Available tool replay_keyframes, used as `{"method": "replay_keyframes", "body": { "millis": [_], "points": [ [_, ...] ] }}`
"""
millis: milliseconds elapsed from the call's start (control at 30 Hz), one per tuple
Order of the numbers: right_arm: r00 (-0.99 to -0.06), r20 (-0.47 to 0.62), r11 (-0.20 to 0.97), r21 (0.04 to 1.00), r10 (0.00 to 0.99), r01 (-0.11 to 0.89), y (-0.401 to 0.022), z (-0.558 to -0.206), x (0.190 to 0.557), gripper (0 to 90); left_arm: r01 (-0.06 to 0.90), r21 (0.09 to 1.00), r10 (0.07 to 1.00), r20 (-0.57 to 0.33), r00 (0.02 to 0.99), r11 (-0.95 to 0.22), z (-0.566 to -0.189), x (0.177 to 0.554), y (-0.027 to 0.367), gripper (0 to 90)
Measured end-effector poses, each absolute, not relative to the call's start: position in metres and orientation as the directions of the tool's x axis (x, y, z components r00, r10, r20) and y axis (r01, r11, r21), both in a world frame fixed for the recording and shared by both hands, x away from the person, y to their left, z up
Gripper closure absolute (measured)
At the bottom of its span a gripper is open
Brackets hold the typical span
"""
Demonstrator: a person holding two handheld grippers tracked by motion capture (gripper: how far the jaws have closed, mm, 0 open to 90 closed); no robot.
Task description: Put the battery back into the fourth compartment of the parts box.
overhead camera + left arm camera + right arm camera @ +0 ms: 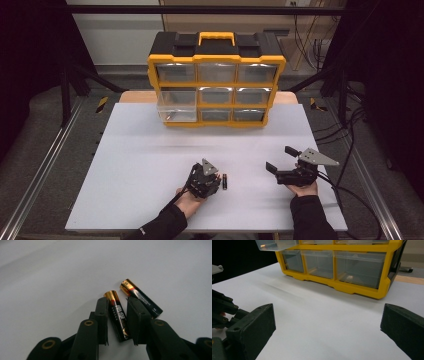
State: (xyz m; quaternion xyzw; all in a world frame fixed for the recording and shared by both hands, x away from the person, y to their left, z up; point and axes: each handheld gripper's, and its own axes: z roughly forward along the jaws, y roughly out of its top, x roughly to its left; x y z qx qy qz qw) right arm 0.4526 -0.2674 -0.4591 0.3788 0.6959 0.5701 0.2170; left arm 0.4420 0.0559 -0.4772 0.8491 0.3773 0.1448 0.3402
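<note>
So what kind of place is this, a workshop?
Probably a lab recording bench: a white table framed by metal rails, a hand-held gripper in each hand, and cables trailing across the floor.

You are at a lab-style recording rig: a white surface [150, 165] inside a black metal frame [200, 9], cables [350, 145] trailing at the right, and a yellow drawer organiser [216, 80] at the far edge.
</note>
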Motion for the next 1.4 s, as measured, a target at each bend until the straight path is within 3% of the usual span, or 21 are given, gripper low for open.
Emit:
{"method": "replay_keyframes", "body": {
  "millis": [567, 1400],
  "points": [
    [-0.621, 0.13, 0.063, 0.958, 0.773, 0.279, -0.267, -0.459, 0.453, 0.3, 0.541, 0.694, 0.736, -0.022, 0.676, -0.476, -0.473, 0.445, 0.061, 76.1],
    [-0.621, 0.132, 0.063, 0.958, 0.773, 0.281, -0.267, -0.459, 0.453, 0.3, 0.494, 0.777, 0.744, -0.049, 0.666, -0.391, -0.427, 0.452, 0.092, 76.1]
  ]
}}
